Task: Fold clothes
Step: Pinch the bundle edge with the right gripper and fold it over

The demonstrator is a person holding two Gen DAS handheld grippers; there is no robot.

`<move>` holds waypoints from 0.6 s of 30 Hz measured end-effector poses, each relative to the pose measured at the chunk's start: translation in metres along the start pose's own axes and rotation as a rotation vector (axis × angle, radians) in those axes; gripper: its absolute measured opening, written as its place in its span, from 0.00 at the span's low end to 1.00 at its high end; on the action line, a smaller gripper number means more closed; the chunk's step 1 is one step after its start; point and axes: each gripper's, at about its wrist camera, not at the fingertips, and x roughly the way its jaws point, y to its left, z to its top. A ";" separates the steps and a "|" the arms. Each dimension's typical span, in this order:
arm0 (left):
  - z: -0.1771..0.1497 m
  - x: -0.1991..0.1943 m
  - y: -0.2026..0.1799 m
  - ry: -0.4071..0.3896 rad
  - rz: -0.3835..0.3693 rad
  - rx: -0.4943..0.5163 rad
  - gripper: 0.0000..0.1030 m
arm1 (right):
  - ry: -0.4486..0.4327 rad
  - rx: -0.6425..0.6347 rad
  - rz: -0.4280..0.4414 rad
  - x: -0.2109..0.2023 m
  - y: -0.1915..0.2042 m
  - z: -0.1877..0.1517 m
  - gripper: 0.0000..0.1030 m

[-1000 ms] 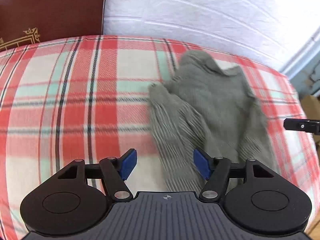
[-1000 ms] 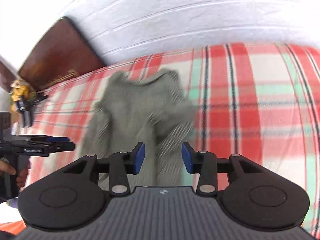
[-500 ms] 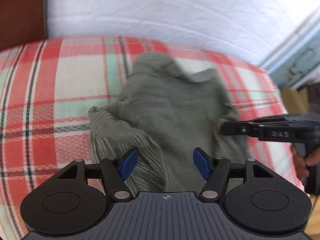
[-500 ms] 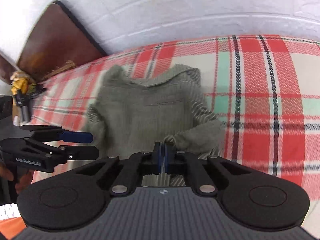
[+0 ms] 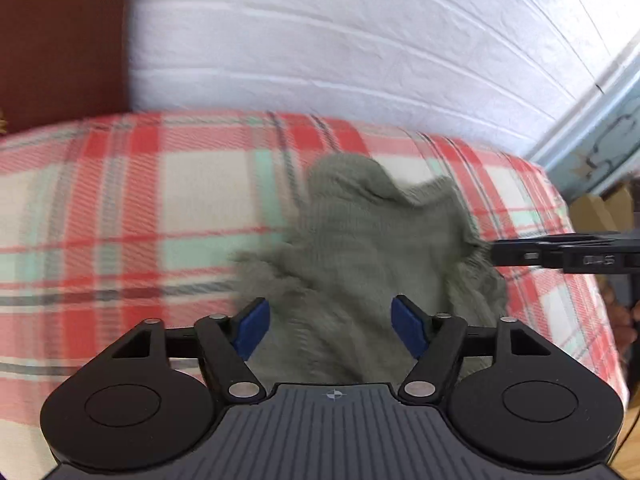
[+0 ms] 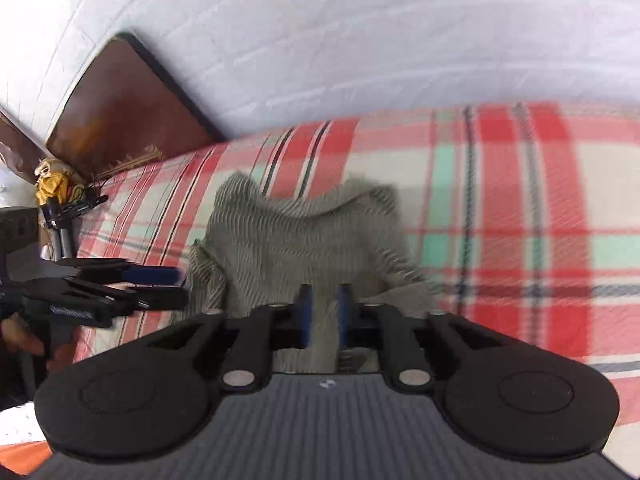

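A grey-green ribbed garment [image 5: 360, 232] lies crumpled on the red plaid bed cover [image 5: 120, 220]. My left gripper [image 5: 330, 312] hovers over its near edge, jaws wide and still opening, nothing pinched between the blue pads. In the right wrist view the same garment [image 6: 296, 236] lies just ahead of my right gripper [image 6: 325, 300]. Its jaws are opening from a narrow gap with cloth showing between the pads, which do not press on it. The left gripper [image 6: 180, 288] points in from the left, and the right gripper [image 5: 496, 252] reaches in at the garment's right edge.
A brown headboard [image 6: 120, 112] and a white brick wall [image 5: 360, 40] close off the far side of the bed. A cardboard box [image 5: 596, 212] stands past the bed's right end. A yellow object [image 6: 52, 184] sits beside the headboard. A person's hand [image 6: 20, 336] holds the left gripper.
The right gripper closed fully half a second ago at the garment's near fold and now stands slightly parted. Both grippers shifted along the bed; the garment's near right fold lies flatter.
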 end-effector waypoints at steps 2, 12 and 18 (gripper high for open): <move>0.002 0.007 0.017 0.007 0.055 -0.032 0.79 | 0.002 0.010 -0.037 -0.002 -0.010 0.002 0.37; 0.011 0.047 0.020 0.091 0.025 0.019 0.79 | 0.049 0.119 -0.086 0.019 -0.035 -0.011 0.43; 0.012 0.051 0.011 0.095 0.012 0.033 0.79 | 0.047 0.096 -0.095 0.026 -0.028 -0.010 0.50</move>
